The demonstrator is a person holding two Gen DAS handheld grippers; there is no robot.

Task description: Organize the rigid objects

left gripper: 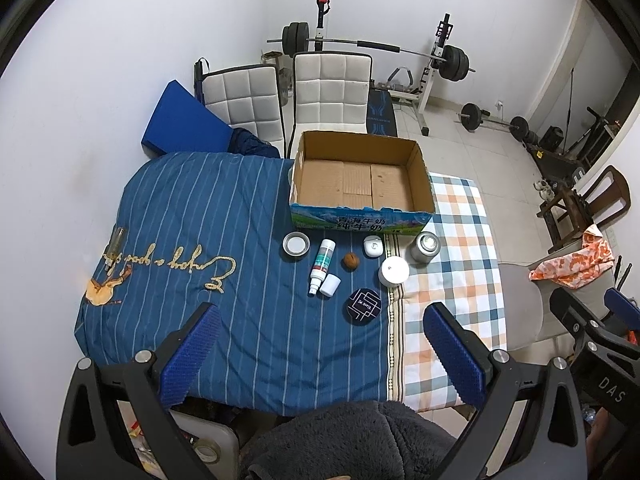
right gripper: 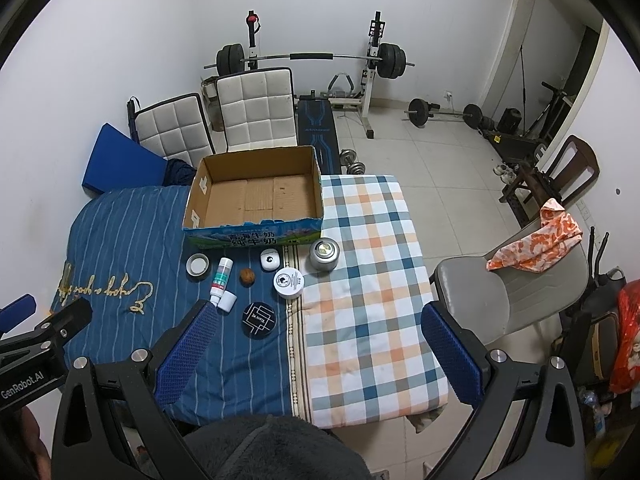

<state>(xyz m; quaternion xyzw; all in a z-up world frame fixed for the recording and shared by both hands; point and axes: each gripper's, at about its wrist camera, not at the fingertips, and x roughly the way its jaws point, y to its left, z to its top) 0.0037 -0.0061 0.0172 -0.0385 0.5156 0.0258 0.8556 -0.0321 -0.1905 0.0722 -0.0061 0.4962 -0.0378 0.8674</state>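
An open cardboard box [left gripper: 362, 178] [right gripper: 256, 196] stands empty on the cloth-covered table. In front of it lie a tape roll [left gripper: 296, 244] [right gripper: 198, 266], a spray bottle [left gripper: 322, 265] [right gripper: 221, 278] with its white cap [left gripper: 330, 285] [right gripper: 227, 301] beside it, a brown nut [left gripper: 351, 260] [right gripper: 247, 276], a small white case [left gripper: 373, 246] [right gripper: 269, 259], a white round jar [left gripper: 393, 271] [right gripper: 288, 282], a metal tin [left gripper: 425, 246] [right gripper: 324, 254] and a black round disc [left gripper: 363, 305] [right gripper: 259, 319]. My left gripper [left gripper: 320, 348] is open and empty, above the table's near edge. My right gripper [right gripper: 320, 346] is open and empty, to its right.
Blue striped cloth [left gripper: 192, 240] and checked cloth [right gripper: 360, 280] cover the table. Two white chairs [left gripper: 296, 96] stand behind it, a grey chair [right gripper: 500, 300] with an orange cloth to the right. Weight bench and barbells lie at the back. A dark fleece [left gripper: 352, 440] lies at the near edge.
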